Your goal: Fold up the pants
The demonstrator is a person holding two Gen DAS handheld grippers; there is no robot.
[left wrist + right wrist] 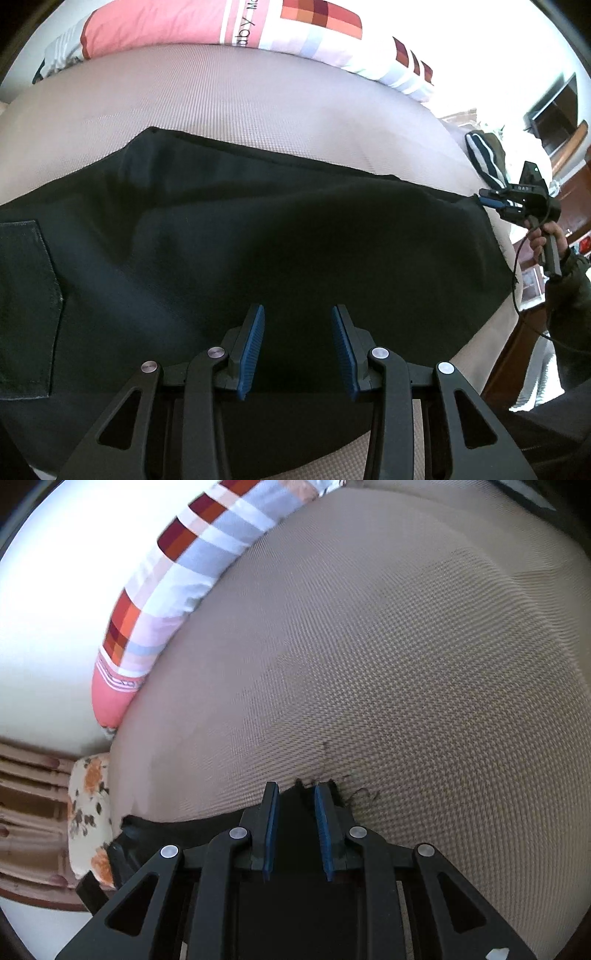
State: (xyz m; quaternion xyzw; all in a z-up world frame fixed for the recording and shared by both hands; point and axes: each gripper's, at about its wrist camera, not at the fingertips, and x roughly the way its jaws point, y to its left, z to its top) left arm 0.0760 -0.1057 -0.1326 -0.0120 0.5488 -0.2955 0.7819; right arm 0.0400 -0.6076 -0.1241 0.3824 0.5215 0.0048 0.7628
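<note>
Black pants point(258, 221) lie spread across a beige mattress point(221, 92), with a back pocket point(26, 295) at the left. My left gripper point(297, 308) hovers over the near edge of the pants, open; its blue pads stand apart and press on nothing. At the far right corner of the pants my right gripper point(487, 197) is held by a hand point(546, 236). In the right wrist view the right gripper point(295, 786) is shut on the frayed hem point(340, 794), and black cloth bunches between its pads.
A patchwork pillow point(166, 22) point(177, 572) lies along the mattress's far side. A striped garment point(484, 155) sits at the right end. A floral cushion point(88, 812) and wooden furniture point(565, 122) stand past the mattress edge. Bare mattress point(406, 664) stretches beyond the hem.
</note>
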